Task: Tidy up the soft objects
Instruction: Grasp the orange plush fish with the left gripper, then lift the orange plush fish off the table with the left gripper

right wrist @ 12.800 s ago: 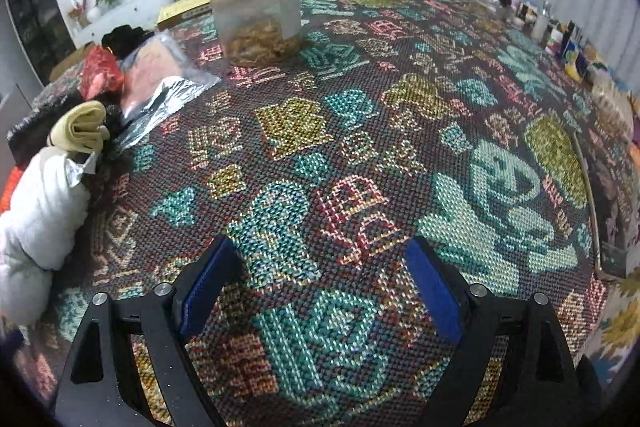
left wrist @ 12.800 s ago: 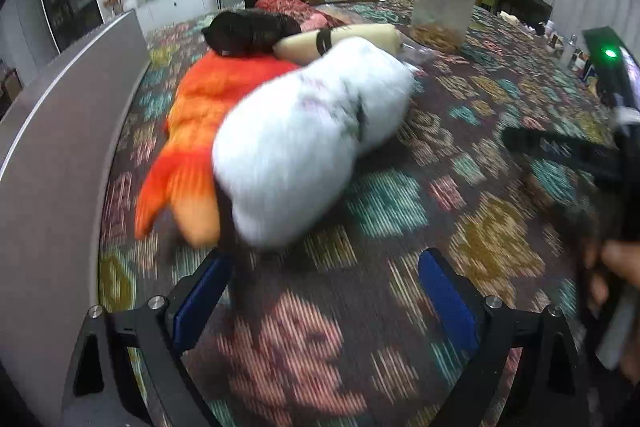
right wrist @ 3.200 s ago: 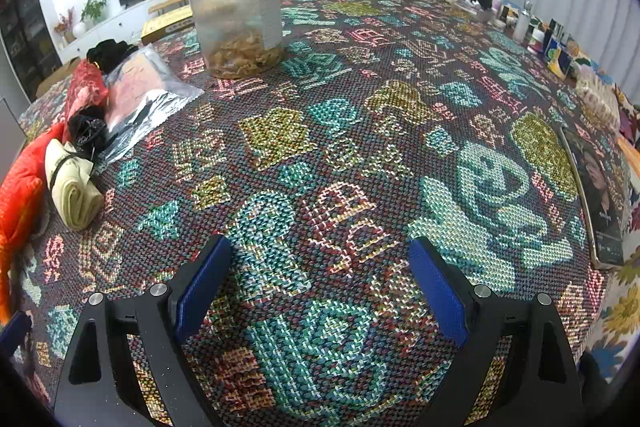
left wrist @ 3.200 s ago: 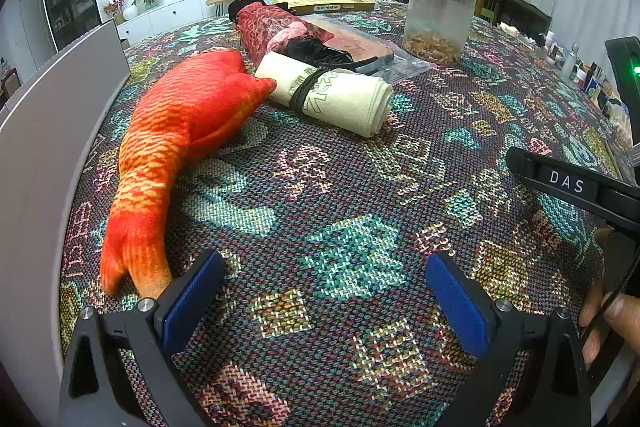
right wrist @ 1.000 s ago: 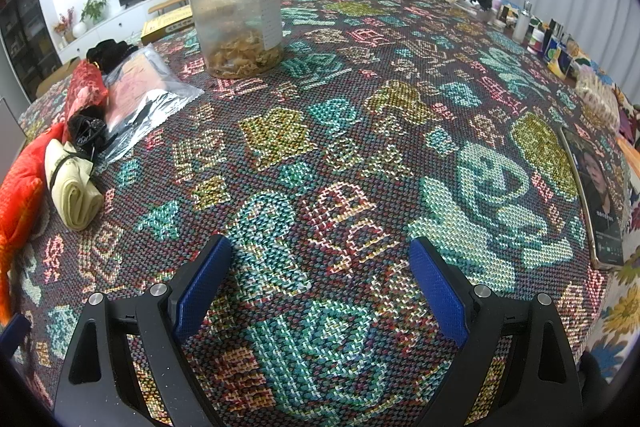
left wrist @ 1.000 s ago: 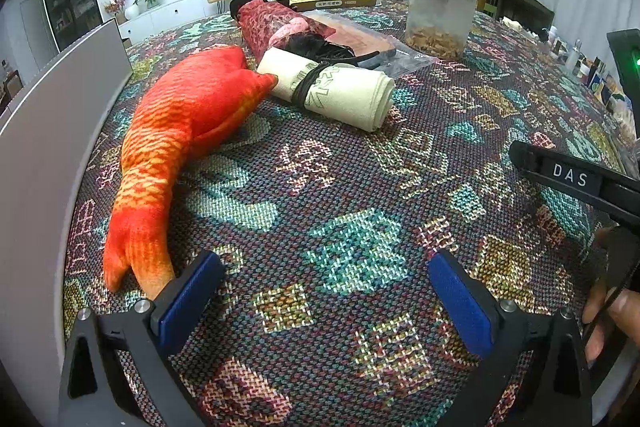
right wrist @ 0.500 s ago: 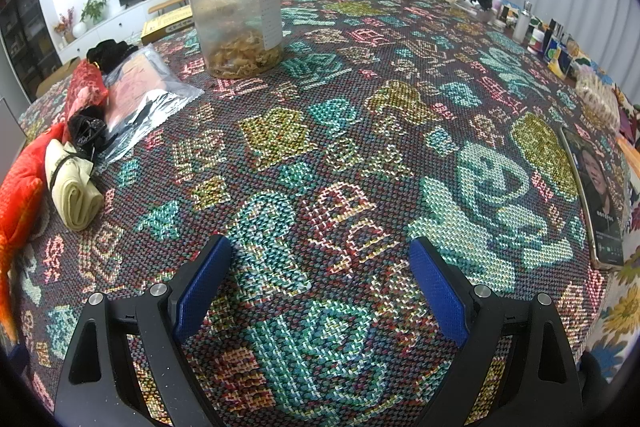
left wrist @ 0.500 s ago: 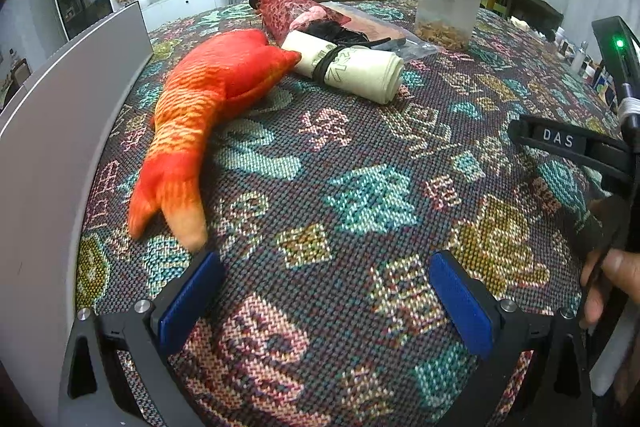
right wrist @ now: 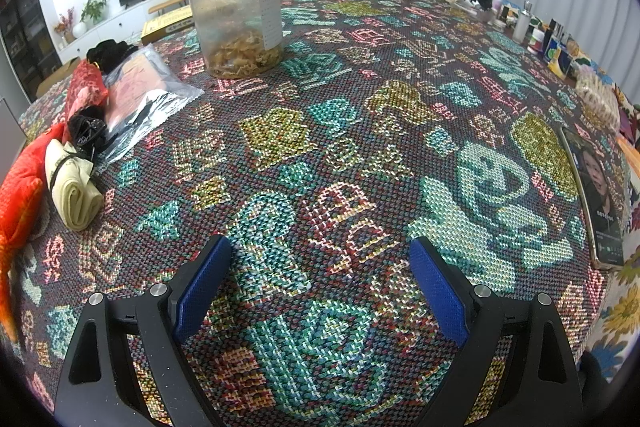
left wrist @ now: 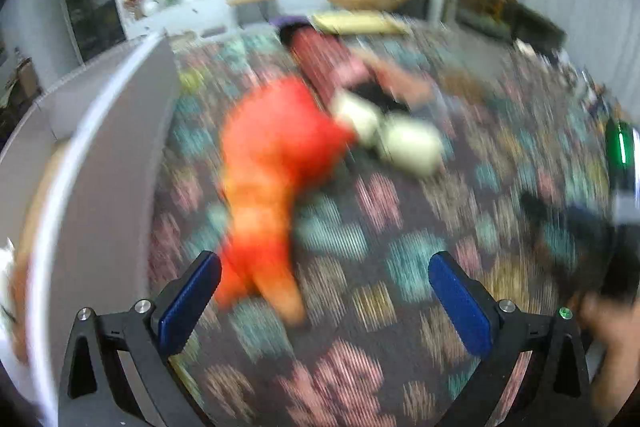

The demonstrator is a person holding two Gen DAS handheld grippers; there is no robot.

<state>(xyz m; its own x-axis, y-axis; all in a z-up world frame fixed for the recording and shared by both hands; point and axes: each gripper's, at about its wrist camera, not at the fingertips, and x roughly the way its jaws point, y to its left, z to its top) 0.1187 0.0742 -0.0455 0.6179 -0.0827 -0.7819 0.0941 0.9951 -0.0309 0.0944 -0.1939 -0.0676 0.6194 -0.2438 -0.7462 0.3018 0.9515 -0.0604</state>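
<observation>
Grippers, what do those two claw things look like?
Both are alike: the left gripper and the right gripper each have black angular plastic arms with triangular cut-outs and silver screws. Their two fingers carry flat blue textured pads. No sleeves show.

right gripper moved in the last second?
No. The right gripper sits over the same tablecloth motifs, and the clear jar and phone keep their places in its view.

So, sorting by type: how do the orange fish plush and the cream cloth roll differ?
The orange fish plush is long, bright and lies loose; the cream cloth roll is shorter, pale, rolled tight and bound by a dark band. Both are soft and lie side by side on the patterned tablecloth.
</observation>
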